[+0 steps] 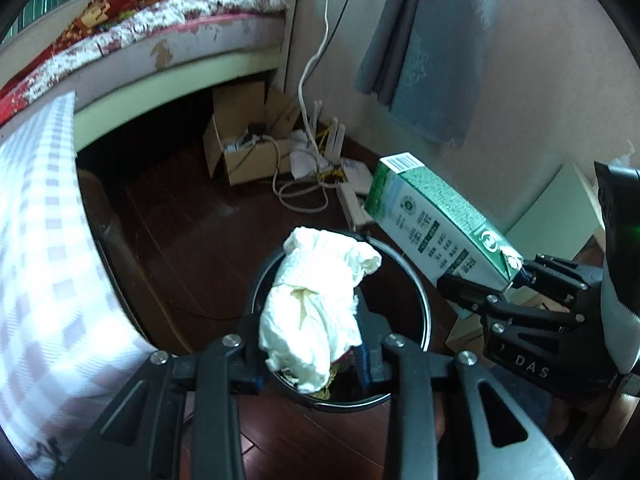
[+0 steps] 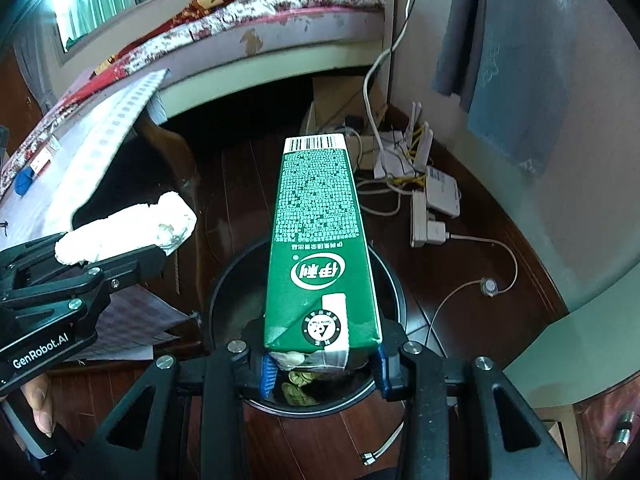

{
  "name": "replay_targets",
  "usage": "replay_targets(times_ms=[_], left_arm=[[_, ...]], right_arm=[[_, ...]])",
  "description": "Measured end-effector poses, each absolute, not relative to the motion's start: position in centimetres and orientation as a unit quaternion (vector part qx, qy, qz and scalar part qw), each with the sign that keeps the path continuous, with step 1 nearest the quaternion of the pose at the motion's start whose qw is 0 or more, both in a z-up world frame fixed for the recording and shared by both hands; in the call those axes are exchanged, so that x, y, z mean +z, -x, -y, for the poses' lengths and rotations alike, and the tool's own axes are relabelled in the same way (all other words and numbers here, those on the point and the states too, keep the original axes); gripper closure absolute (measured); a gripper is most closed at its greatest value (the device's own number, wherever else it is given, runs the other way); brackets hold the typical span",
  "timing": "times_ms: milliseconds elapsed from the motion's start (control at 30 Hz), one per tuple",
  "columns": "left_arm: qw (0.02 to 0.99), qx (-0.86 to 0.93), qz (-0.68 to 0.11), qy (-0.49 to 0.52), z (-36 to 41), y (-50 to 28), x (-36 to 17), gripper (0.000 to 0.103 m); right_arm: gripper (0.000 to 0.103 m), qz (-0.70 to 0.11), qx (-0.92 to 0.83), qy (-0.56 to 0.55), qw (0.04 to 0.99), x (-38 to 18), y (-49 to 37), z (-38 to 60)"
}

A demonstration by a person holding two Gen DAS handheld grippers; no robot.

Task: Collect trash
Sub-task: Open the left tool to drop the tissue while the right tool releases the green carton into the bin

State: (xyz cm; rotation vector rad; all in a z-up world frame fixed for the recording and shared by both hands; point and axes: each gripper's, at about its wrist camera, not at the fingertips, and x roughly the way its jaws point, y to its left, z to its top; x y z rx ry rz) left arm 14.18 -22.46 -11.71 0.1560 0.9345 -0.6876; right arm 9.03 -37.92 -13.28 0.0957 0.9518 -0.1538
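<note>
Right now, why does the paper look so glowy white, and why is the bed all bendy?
In the left wrist view, the crumpled tissue in the left gripper is overexposed, so its folds wash out; the checkered cloth beside it is blurred. In the right wrist view, the fisheye lens curves the bed, while the green carton in the right gripper stays sharp.

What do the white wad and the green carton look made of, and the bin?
White wad: soft crumpled tissue paper, matte, creased and embossed. Green carton: coated paperboard, slight sheen, printed faces and folded, sealed end. Bin: probably plastic or painted metal; glossy black rim, can't tell which.
</note>
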Motion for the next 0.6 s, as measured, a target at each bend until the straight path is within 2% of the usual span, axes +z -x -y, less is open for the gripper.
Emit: replay_targets(times_ms=[300, 333, 367, 400, 433, 467, 500, 567, 600], left_arm=[[0.816, -0.327, -0.470, -0.081, 23.4, -14.3, -13.8, 0.067], [0.814, -0.329, -0.473, -0.077, 23.5, -14.4, -13.9, 0.063], [0.811, -0.332, -0.477, -0.069, 23.4, -14.6, -14.2, 0.046], [0.808, -0.329, -0.484, -0.063, 23.4, -14.8, -14.6, 0.033], [0.808, -0.323, -0.488, -0.060, 23.4, -15.0, -14.9, 0.019], [0.810, -0.319, -0.488, -0.059, 23.3, -15.0, -15.2, 0.018], [0.811, -0.313, -0.489, -0.066, 23.4, -15.0, -15.4, 0.018], [0.812, -0.303, -0.493, -0.073, 23.5, -14.9, -15.8, 0.007], [0.813, -0.304, -0.492, -0.073, 23.5, -14.9, -15.9, 0.005]], right_arm=[[0.063, -0.496, -0.056, -0.030, 0.866, -15.7, -10.3, 37.5], [0.063, -0.500, -0.051, -0.030, 0.864, -16.0, -10.4, 37.5], [0.060, -0.508, -0.046, -0.026, 0.860, -16.4, -10.7, 37.6], [0.037, -0.517, -0.051, -0.019, 0.854, -16.9, -11.1, 37.7], [0.023, -0.524, -0.065, -0.012, 0.849, -17.4, -11.4, 38.1], [0.014, -0.527, -0.081, -0.004, 0.846, -17.8, -11.4, 38.5], [0.014, -0.527, -0.086, -0.005, 0.846, -17.9, -11.3, 38.9], [0.014, -0.532, -0.096, -0.011, 0.841, -18.1, -11.2, 39.5], [0.014, -0.534, -0.100, -0.014, 0.839, -18.2, -11.0, 39.7]])
